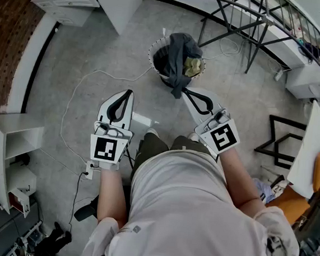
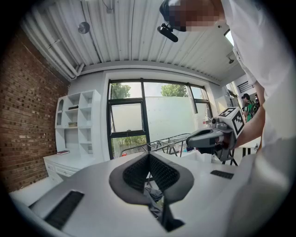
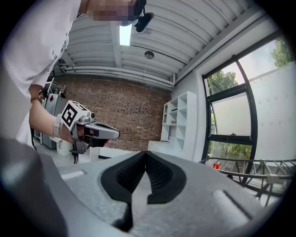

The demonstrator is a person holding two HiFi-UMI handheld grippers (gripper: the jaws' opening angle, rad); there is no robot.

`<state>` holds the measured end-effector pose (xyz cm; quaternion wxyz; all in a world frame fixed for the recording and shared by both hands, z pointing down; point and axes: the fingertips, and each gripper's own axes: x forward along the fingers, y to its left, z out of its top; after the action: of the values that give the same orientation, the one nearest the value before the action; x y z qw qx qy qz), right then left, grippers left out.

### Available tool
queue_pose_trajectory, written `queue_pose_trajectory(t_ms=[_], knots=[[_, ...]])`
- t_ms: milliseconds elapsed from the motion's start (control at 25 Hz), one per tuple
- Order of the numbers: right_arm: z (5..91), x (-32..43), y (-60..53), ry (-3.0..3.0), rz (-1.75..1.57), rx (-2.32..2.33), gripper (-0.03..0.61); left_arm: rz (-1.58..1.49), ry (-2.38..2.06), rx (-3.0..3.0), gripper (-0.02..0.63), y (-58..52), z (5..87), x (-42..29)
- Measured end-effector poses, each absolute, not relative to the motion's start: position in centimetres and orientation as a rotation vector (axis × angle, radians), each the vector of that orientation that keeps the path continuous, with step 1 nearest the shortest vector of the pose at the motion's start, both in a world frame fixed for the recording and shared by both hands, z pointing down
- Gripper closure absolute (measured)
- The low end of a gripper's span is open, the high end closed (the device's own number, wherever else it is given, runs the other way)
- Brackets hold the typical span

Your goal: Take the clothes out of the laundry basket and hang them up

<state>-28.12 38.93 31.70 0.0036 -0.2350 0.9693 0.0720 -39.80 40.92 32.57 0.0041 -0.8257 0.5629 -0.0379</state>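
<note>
Pre-grasp stage: left gripper [image 1: 129, 93] & right gripper [image 1: 185, 91] both empty w/ jaws pressed together, dark grey clothes [image 1: 180, 49] heaped in round wire laundry basket [image 1: 152, 53] just ahead; next prob needs jaws spread + reach down.

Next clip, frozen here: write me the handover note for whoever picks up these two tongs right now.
Left tongs: shut, empty, held level.
Right tongs: shut, empty, held level.
Ahead on the floor stands the round white wire laundry basket, with a dark grey garment draped over its rim and a yellow-green cloth inside. The metal drying rack stands beyond it.
Done: nothing lifted out, as far as shows.
Left: pull each piece out and hang it on the rack.
</note>
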Motion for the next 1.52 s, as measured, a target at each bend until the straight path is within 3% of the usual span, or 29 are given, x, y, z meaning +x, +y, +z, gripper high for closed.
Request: queue_pose_trajectory(t_ms=[440, 880, 1160, 1520], knots=[[35.9, -34.9, 37.5, 3.182, 0.113, -0.872, 0.572, -0.206, 1.857, -2.627, 0.614, 42.4, 37.5, -51.1], [41.0, -37.4, 25.0, 3.137, -0.106, -1.043, 0.572, -0.377, 1.817, -2.666, 0.614, 30.8, 40.4, -55.9], [42.8, -37.3, 13.4, 3.097, -0.197, -1.145, 0.572, -0.508, 1.674, -2.744, 0.614, 17.7, 40.6, -56.0], [48.0, -30.3, 6.4, 2.969, -0.443, -1.501, 0.571, -0.695, 1.387, -2.894, 0.614, 6.4, 42.1, -50.6]])
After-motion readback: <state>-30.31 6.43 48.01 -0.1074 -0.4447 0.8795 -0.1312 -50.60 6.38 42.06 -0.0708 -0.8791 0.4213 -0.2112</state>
